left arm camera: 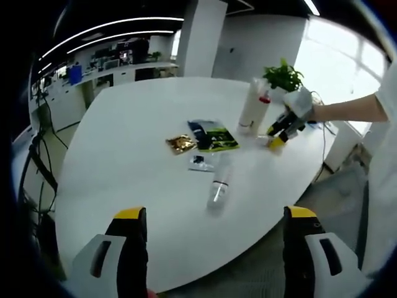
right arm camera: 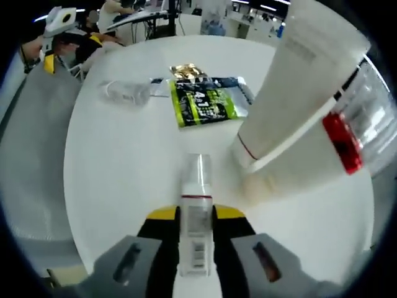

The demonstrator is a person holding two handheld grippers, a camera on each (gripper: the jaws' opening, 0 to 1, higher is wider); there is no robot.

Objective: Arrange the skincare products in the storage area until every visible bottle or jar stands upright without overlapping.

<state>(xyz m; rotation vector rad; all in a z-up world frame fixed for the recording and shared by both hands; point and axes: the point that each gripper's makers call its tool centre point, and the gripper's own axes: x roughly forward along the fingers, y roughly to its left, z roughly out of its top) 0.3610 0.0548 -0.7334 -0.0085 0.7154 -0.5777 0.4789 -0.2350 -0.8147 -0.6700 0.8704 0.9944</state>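
Two packets [left arm camera: 213, 136] lie between fallen bottle [left arm camera: 219, 181] and upright tube [left arm camera: 254, 107].

No readable text for you here. Print on the green sachet [right arm camera: 205, 99] and the small bottle [right arm camera: 195, 230] label is too blurred; the barcode on that bottle can't be read either.

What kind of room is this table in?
Probably an open-plan office: a big white table for meetings, desks with monitors along the far wall, strip ceiling lights, and a large window.
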